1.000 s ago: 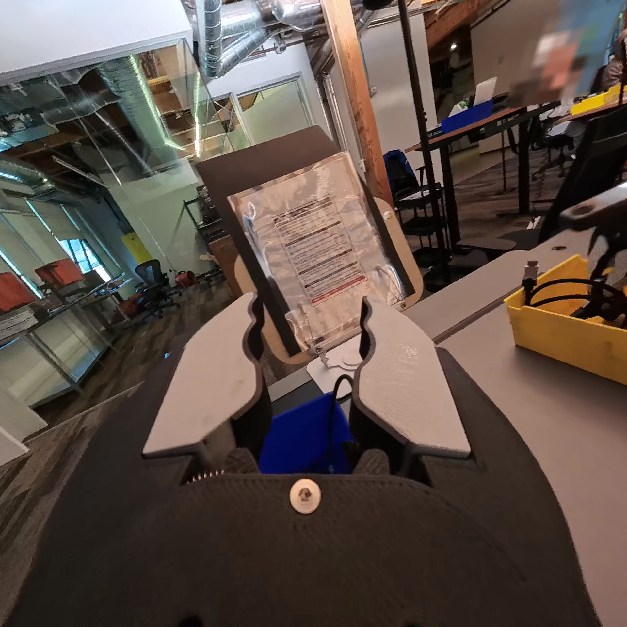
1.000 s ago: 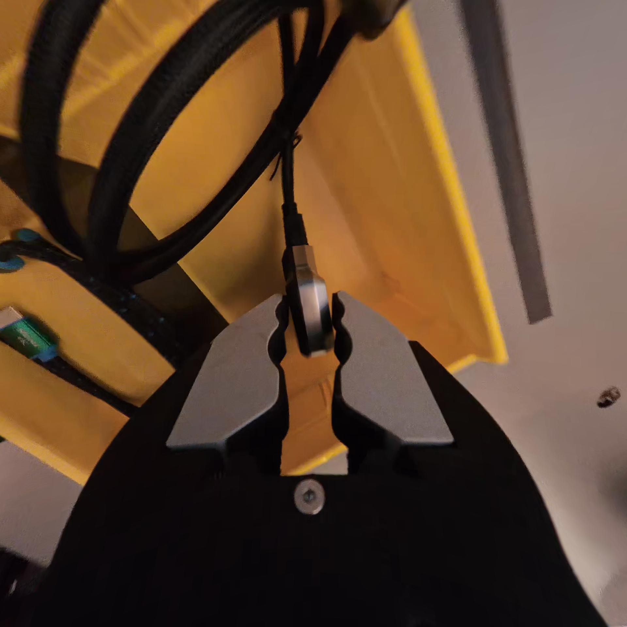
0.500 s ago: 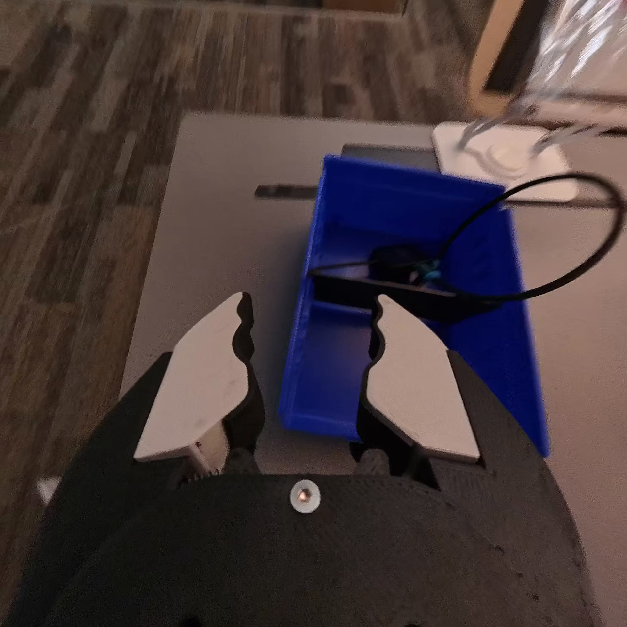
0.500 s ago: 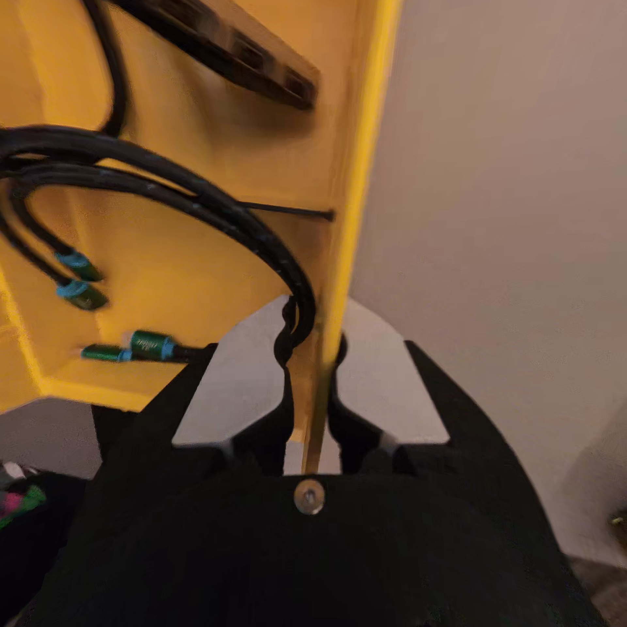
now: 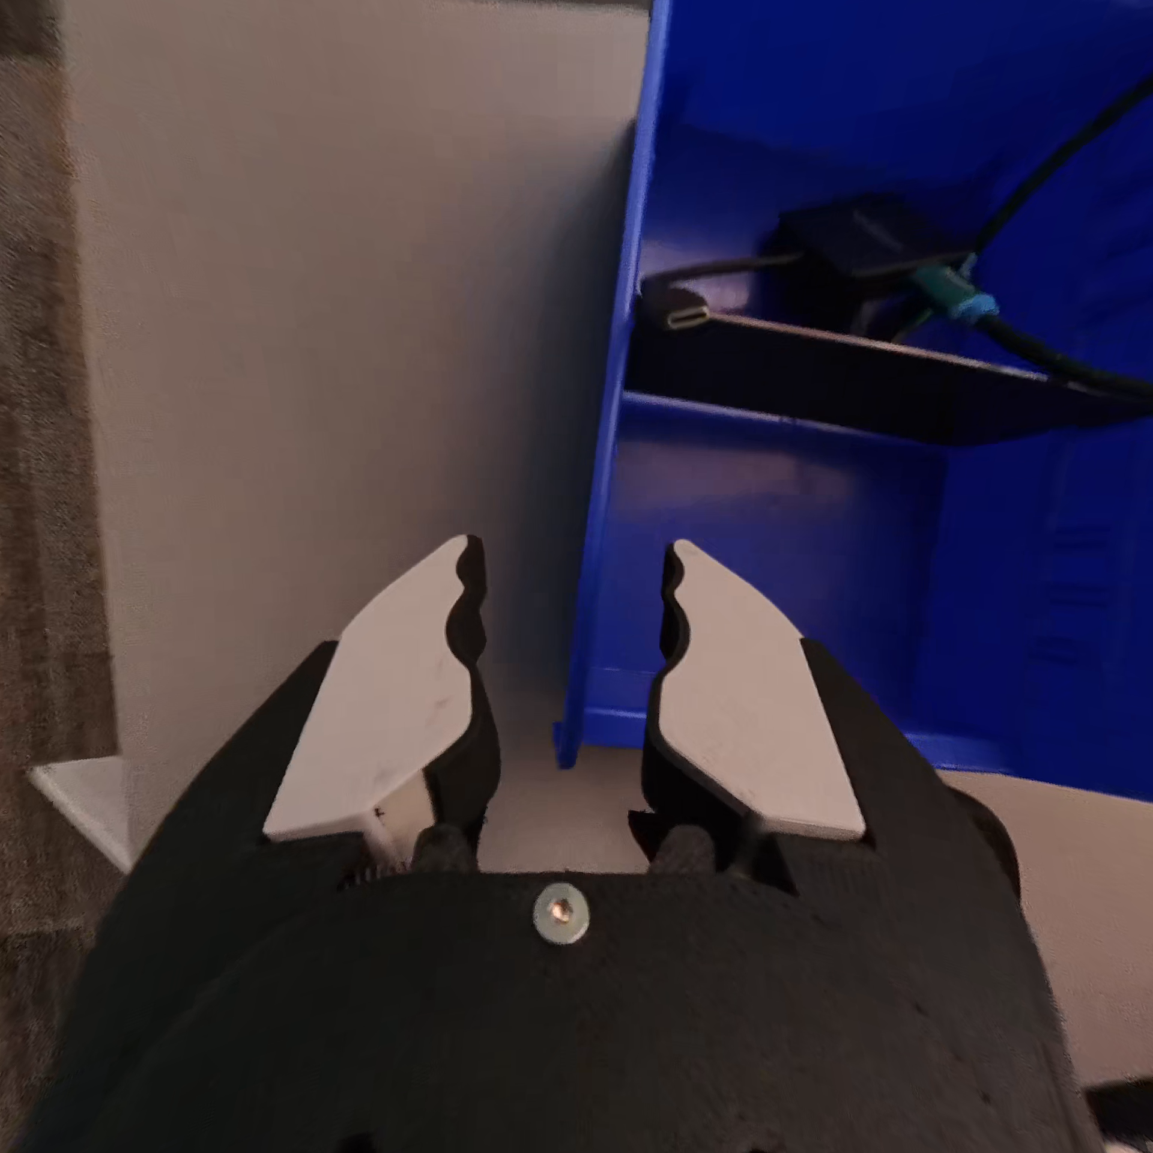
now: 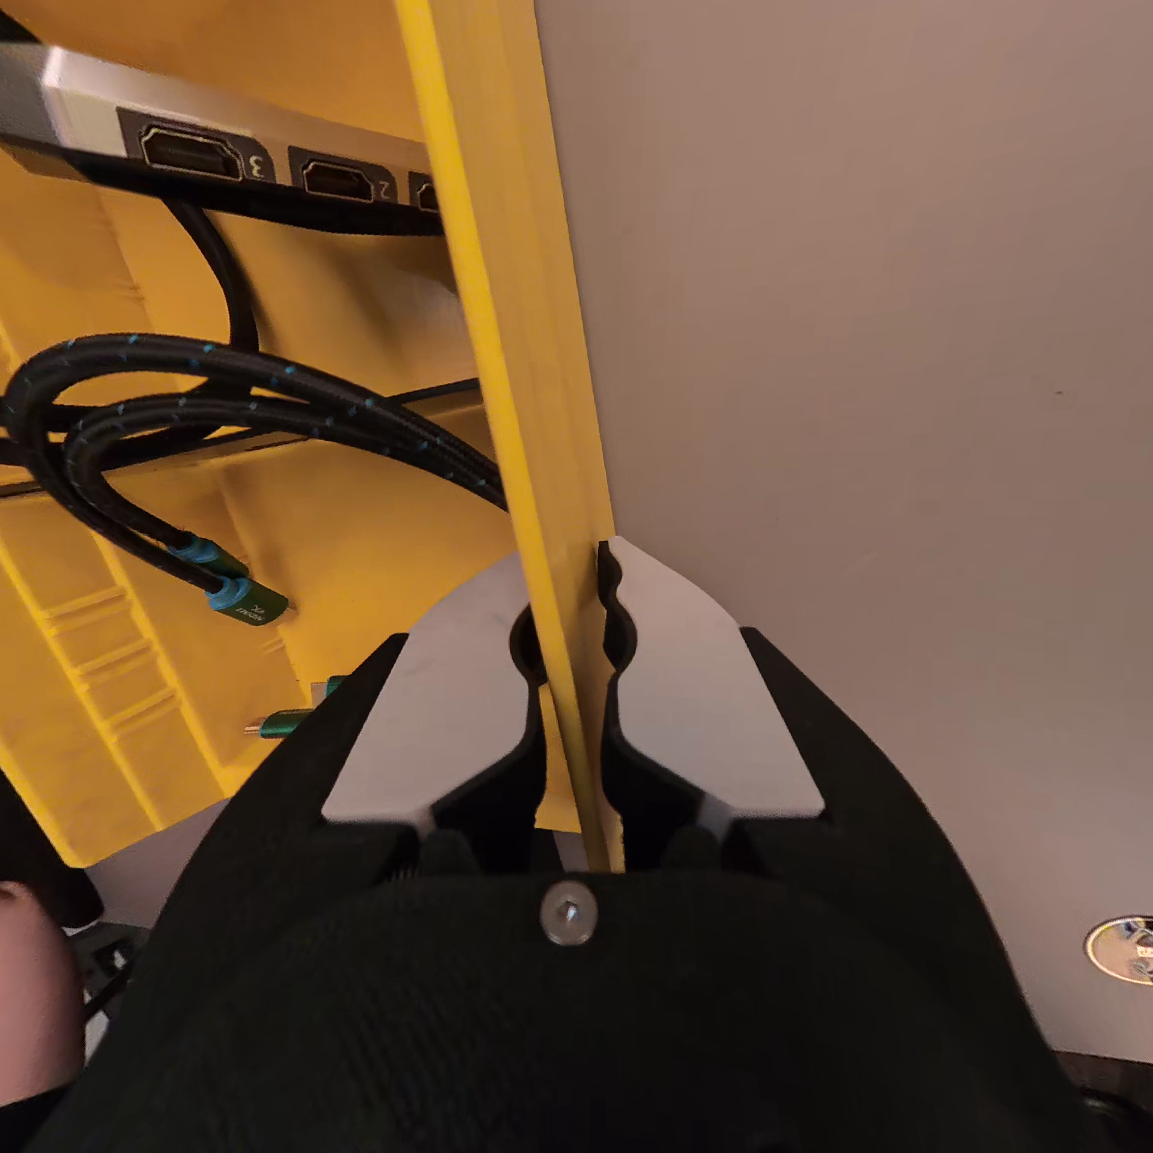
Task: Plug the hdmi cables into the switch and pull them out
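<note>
Yellow bin wall hiding third port

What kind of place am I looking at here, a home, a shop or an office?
Probably an office or lab workbench: a plain grey table holds a blue parts bin and a yellow parts bin with coiled cables and a multi-port switch, beside a carpeted floor.

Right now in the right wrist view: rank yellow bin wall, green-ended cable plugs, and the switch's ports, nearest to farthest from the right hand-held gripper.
1. Yellow bin wall: between the right hand-held gripper's fingers.
2. Green-ended cable plugs: left of the fingers, inside the bin.
3. Switch: upper left, at the bin's far end, ports facing the camera.
</note>
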`<state>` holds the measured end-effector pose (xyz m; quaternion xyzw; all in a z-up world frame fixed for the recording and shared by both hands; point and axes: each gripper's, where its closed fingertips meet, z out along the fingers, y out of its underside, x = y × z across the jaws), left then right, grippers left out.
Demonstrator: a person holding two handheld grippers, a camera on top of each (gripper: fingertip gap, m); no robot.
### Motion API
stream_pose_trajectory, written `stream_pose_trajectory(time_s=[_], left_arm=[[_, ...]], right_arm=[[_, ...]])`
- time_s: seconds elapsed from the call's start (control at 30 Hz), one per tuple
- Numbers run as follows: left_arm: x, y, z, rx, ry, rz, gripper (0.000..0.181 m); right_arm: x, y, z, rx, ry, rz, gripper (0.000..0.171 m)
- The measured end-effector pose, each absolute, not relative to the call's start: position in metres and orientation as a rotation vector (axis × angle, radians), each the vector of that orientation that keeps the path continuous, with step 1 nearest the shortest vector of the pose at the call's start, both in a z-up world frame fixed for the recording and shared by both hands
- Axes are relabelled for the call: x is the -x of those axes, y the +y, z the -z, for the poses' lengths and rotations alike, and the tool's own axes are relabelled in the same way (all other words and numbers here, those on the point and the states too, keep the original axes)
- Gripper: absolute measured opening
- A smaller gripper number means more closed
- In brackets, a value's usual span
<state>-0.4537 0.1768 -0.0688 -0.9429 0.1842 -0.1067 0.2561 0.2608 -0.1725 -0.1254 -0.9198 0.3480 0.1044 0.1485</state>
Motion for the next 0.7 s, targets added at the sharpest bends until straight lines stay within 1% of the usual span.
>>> stream_pose_trajectory(time_s=[0.07, 0.1, 0.13, 0.17, 0.3, 0.47, 0.57, 0.7], left_arm=[[0.450, 0.176, 0.082, 2.619, 0.532, 0.305, 0.043], [0.449, 0.175, 0.088, 2.643, 0.549, 0.315, 0.033], [0.446, 0.173, 0.095, 2.676, 0.570, 0.343, 0.018], [0.443, 0.170, 0.102, 2.717, 0.585, 0.382, 0.009], [0.442, 0.173, 0.107, 2.783, 0.445, 0.526, 0.011], [0.456, 0.180, 0.106, 2.764, 0.288, 0.551, 0.012], [0.471, 0.171, 0.106, 2.785, 0.210, 0.509, 0.011], [0.477, 0.147, 0.108, 2.839, 0.473, 0.361, 0.006]], right_arm=[[-0.261, -0.172, 0.125, 2.637, 1.035, -0.305, 0.016], [-0.261, -0.172, 0.125, 2.636, 1.046, -0.312, 0.016], [-0.262, -0.171, 0.125, 2.631, 1.057, -0.321, 0.016], [-0.263, -0.168, 0.125, 2.623, 1.068, -0.329, 0.016], [-0.269, -0.155, 0.125, 2.635, 1.060, -0.338, 0.016], [-0.277, -0.142, 0.126, 2.660, 1.008, -0.338, 0.016], [-0.275, -0.143, 0.125, 2.658, 0.970, -0.336, 0.017], [-0.271, -0.158, 0.126, 2.697, 0.909, -0.291, 0.015]])
